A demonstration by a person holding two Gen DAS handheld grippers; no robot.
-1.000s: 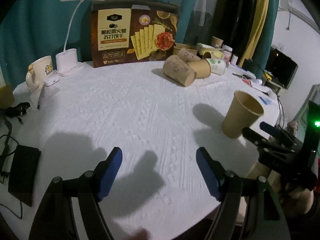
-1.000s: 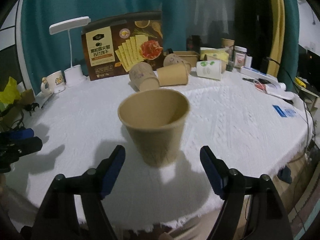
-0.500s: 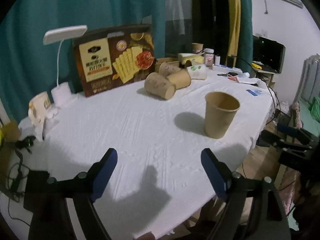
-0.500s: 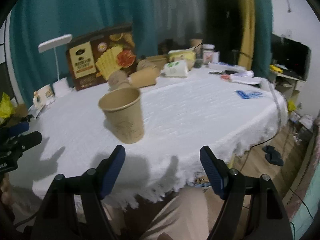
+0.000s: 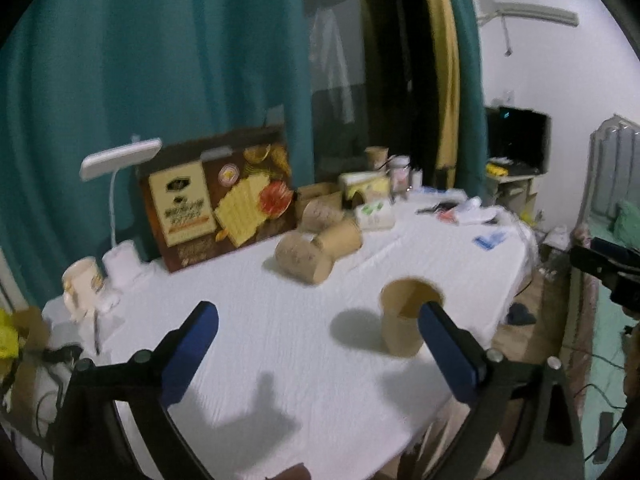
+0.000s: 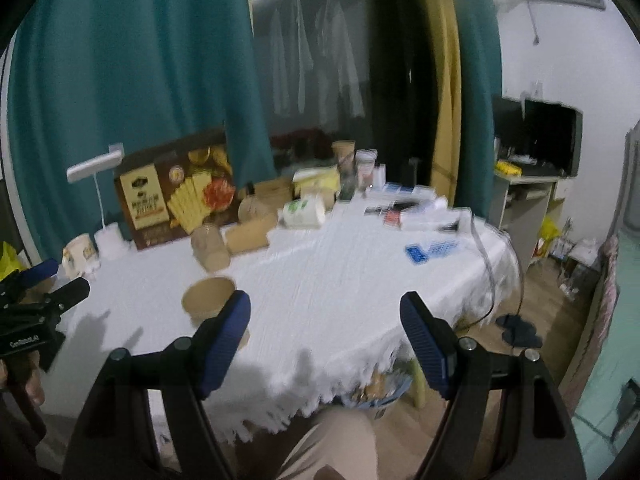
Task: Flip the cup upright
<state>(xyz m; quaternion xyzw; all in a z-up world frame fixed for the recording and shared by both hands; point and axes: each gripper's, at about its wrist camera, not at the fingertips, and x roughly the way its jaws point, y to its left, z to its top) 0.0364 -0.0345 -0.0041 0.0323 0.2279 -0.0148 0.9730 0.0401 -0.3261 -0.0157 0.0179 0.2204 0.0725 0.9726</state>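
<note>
cup (image 5: pixel 402 320) upright, mouth up, near table (image 5: pixel 280 340) edge at 4 o'clock | left gripper (image 5: pixel 316 344) jaws just opened wide, empty | right gripper (image 6: pixel 326 338) parted, empty | risk: blurred view, a finger may clip rim, toppling cup

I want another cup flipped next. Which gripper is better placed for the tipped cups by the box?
Probably left: left gripper faces the tipped cups, jaws just opened, empty. Right gripper aims past them.

left claw (image 5: pixel 318 354): black angular arms | blue ribbed pads | silver screws at the joints || right claw (image 6: pixel 325 340): same black frame, blue ribbed pads, silver screws | white lettering on left claw's black body | person: beige trousers (image 6: pixel 336 446)
</note>
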